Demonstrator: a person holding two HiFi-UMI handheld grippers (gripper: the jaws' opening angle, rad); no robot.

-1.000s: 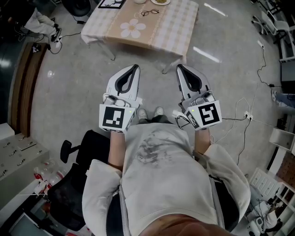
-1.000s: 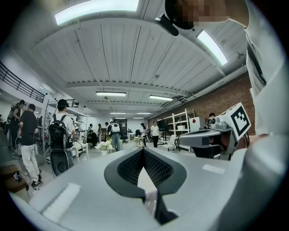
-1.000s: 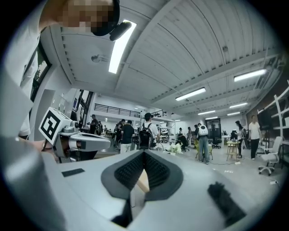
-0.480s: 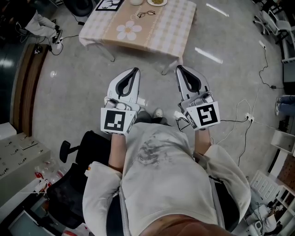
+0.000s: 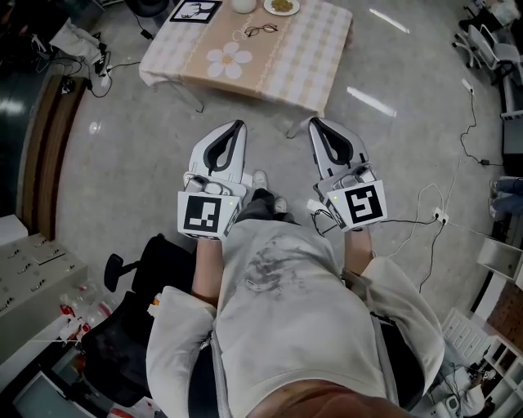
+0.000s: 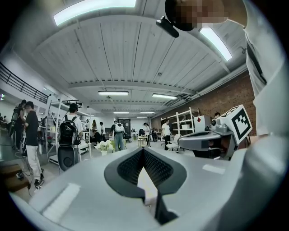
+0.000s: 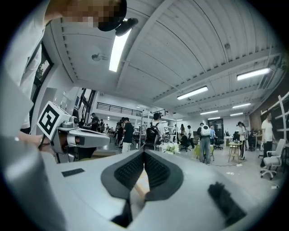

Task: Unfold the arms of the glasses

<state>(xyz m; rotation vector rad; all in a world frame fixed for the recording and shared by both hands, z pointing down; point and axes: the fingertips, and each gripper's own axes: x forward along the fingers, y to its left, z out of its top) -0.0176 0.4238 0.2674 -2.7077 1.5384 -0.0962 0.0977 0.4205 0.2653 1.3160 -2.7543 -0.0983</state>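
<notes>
Well, the grey floor [image 5: 122,163] fills most of the head view, and my own torso hides the lower middle of it. A black office chair [image 5: 131,326] shows only in part at lower left, behind my sleeve. The table [image 5: 278,73] sits at top centre under a checked cloth with a white flower [image 5: 228,59] on it, and the frame cuts off its far edge.

I hold my left tongs [image 5: 239,124] and right tongs [image 5: 314,122] side by side over the floor, short of the table's near edge. In the left gripper view the left tongs [image 6: 143,151] are closed, tips together and nothing between them. The right tongs [image 7: 144,153] are closed and empty too. Both of these views look out at distant people [image 7: 205,140] and shelving.

The glasses [image 5: 260,31] lie on the table near its far edge, well apart from both tongs. They are too small for me to tell whether their arms are folded. Beside them, a plate [image 5: 282,6] and a white cup [image 5: 242,4] are clipped by the top edge.
</notes>
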